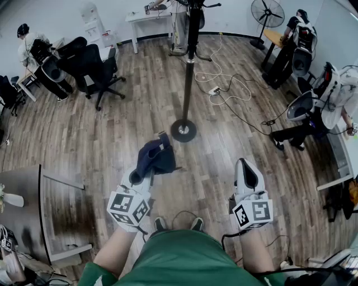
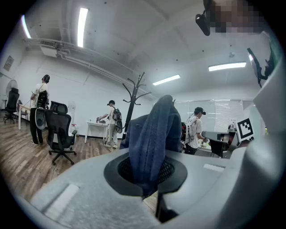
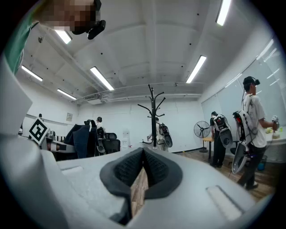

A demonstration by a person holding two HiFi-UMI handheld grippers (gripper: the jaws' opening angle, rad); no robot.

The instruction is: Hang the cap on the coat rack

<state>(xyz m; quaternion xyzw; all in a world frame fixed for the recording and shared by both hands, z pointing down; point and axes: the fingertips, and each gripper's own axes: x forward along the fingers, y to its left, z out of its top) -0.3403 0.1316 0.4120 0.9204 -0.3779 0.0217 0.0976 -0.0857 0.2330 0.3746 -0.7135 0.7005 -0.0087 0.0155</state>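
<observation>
The dark blue cap (image 1: 156,157) is bunched up and stands above the floor, with my left gripper (image 1: 145,169) shut on it. In the left gripper view the cap (image 2: 154,134) rises from between the jaws and fills the middle. The black coat rack (image 1: 190,61) stands on its round base (image 1: 183,130) just ahead of the cap; its hooks are cut off at the head view's top edge. Behind the cap the coat rack (image 2: 134,96) shows its hooked top. My right gripper (image 1: 246,163) is shut and holds nothing, level with the left one. From the right gripper view the coat rack (image 3: 153,117) stands straight ahead.
Black office chairs (image 1: 89,67) and a person stand at the far left, and a white table (image 1: 148,19) at the back. Cables and a power strip (image 1: 215,89) lie right of the rack. A fan (image 1: 267,17) and other people are at the right. A grey desk (image 1: 25,201) is near my left.
</observation>
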